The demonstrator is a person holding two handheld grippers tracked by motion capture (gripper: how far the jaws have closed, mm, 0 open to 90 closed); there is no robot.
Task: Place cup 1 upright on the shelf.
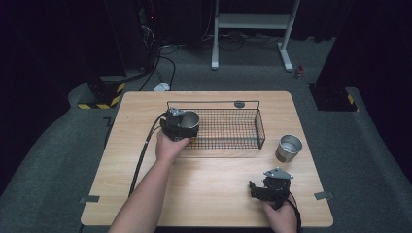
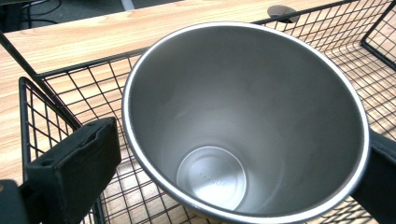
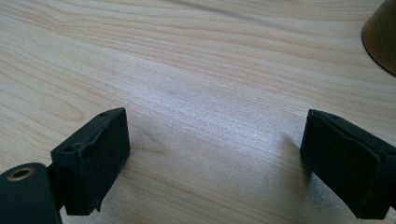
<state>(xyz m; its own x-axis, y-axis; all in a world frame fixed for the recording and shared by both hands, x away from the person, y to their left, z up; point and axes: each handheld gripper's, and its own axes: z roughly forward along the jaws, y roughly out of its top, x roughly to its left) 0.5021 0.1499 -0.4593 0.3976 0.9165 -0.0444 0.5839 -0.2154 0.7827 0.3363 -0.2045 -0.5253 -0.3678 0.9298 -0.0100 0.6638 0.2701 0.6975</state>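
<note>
no legible text or labels

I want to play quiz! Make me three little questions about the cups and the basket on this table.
1. True or false: the left tongs hold a steel cup over the wire basket.
2. How many steel cups are there? A) one B) two C) three
3. Fill in: the right tongs are open above the bare ____ table.

Key: 1. True. 2. B, one held, the second cup stands on the table right of the basket. 3. Wooden.
</note>
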